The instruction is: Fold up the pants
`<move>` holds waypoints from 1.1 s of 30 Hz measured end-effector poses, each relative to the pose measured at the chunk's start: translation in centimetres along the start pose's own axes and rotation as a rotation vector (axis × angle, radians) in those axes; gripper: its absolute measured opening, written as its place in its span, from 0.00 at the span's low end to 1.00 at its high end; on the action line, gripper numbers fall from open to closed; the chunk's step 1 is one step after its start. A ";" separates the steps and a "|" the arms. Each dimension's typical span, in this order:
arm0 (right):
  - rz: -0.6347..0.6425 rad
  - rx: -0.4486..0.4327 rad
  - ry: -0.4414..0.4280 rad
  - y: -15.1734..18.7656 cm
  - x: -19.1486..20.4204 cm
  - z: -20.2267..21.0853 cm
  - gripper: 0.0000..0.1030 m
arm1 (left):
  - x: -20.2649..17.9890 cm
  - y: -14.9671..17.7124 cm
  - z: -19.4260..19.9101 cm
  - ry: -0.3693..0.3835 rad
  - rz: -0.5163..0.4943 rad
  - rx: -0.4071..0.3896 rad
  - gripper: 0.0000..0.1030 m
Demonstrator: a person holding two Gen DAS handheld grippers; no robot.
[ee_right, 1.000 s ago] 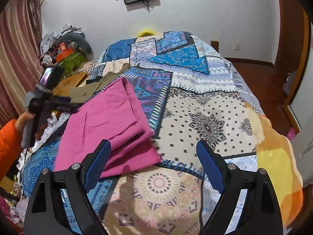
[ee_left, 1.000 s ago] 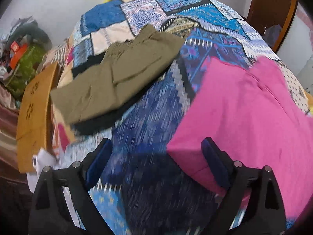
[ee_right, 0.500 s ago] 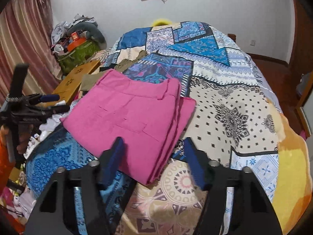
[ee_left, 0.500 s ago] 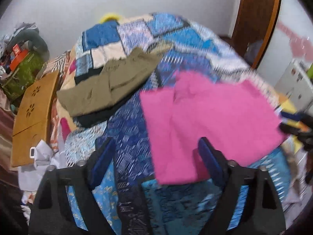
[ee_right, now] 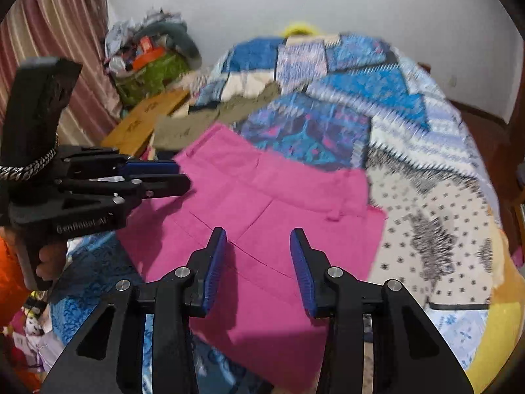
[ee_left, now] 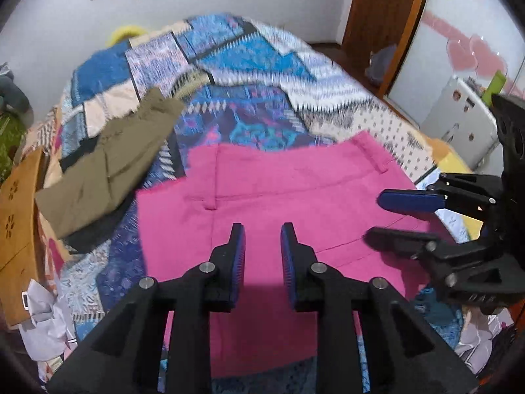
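Folded pink pants [ee_left: 279, 197] lie flat on the patchwork bedspread [ee_left: 249, 65]; they also show in the right wrist view [ee_right: 262, 203]. My left gripper [ee_left: 262, 239] hovers over their near part, jaws narrowly open, holding nothing. In the right wrist view it [ee_right: 174, 177] shows at the left, over the pants' left edge. My right gripper [ee_right: 257, 246] hovers over the pants' middle, open and empty. In the left wrist view it [ee_left: 380, 220] is at the right, over the pants' right edge.
Folded olive pants [ee_left: 111, 161] lie on the bed's left side, over a dark garment. A wooden board [ee_left: 16, 216] stands beside the bed. A clutter pile [ee_right: 151, 59] sits by the curtain. A wooden door [ee_left: 384, 10] and a white cabinet [ee_left: 459, 124] are at the right.
Both grippers have moved in over the pink pants and their jaws have narrowed, the left more than the right. The pants lie where they were.
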State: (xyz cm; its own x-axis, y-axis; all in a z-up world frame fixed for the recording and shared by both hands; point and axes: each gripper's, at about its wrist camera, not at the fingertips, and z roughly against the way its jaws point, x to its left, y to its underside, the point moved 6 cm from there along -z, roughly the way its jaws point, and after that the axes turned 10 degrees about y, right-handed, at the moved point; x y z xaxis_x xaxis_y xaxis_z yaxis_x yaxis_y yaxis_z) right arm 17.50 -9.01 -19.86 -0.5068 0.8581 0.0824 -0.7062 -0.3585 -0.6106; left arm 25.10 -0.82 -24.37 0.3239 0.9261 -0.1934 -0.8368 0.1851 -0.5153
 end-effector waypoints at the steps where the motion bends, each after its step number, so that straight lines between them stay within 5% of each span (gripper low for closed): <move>1: 0.013 0.020 0.003 0.2 0.1 -0.6 0.36 | 0.1 0.3 -0.5 0.001 -0.005 0.007 0.22; 12: 0.075 0.016 0.018 2.7 -0.4 0.5 0.36 | 0.9 3.6 1.7 0.043 -0.057 -0.032 0.26; 28: -0.057 0.004 0.097 5.8 -4.2 3.3 0.38 | 5.4 8.4 4.0 -0.102 0.055 -0.001 0.28; 33: -0.090 0.016 0.125 7.1 -5.6 4.1 0.43 | 6.8 8.8 4.5 -0.135 0.081 0.000 0.39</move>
State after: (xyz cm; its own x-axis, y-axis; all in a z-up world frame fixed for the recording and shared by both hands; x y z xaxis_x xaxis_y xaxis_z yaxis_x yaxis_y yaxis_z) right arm 13.32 -17.86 -21.46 -0.3762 0.9258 0.0369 -0.7542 -0.2829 -0.5926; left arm 17.96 8.55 -26.46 0.1927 0.9739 -0.1202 -0.8577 0.1077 -0.5027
